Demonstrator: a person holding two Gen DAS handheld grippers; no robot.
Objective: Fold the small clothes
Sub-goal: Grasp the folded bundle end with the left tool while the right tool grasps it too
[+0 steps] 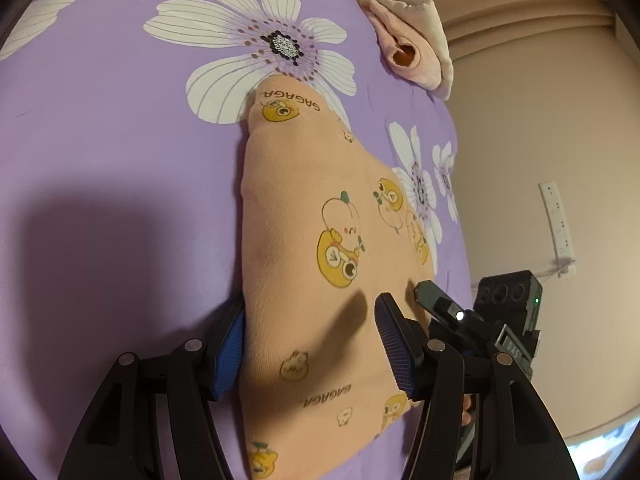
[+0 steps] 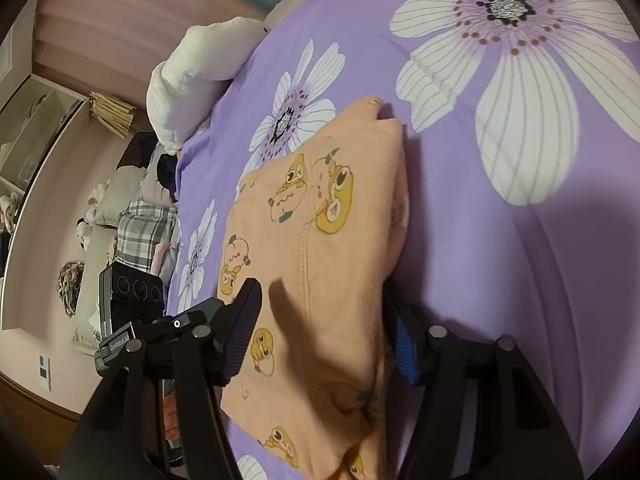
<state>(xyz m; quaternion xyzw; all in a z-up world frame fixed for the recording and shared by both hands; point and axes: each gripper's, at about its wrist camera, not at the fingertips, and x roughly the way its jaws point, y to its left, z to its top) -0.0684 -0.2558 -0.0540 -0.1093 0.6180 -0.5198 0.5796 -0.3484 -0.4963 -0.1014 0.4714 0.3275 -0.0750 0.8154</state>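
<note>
A peach garment (image 1: pixel 304 200) printed with yellow cartoon ducks lies folded on a purple flowered bedsheet (image 1: pixel 120 120). My left gripper (image 1: pixel 312 304) straddles its near end. The left pad (image 1: pixel 230 344) is tucked at the cloth's edge and the right pad (image 1: pixel 394 344) rests on top, with the jaws wide apart. In the right wrist view the same garment (image 2: pixel 344 220) runs between the fingers of my right gripper (image 2: pixel 320 286). Its left pad (image 2: pixel 240 336) lies on the cloth, while the right pad (image 2: pixel 404 348) is half hidden under the cloth's edge. Each gripper shows beside the other.
A rolled pink cloth (image 1: pixel 404 48) lies at the far side of the bed. A white fluffy towel (image 2: pixel 192 76) sits at the bed's edge. Beyond the edge are piled clothes with a plaid piece (image 2: pixel 144 220), a shelf (image 2: pixel 32 132) and a wall socket strip (image 1: pixel 558 224).
</note>
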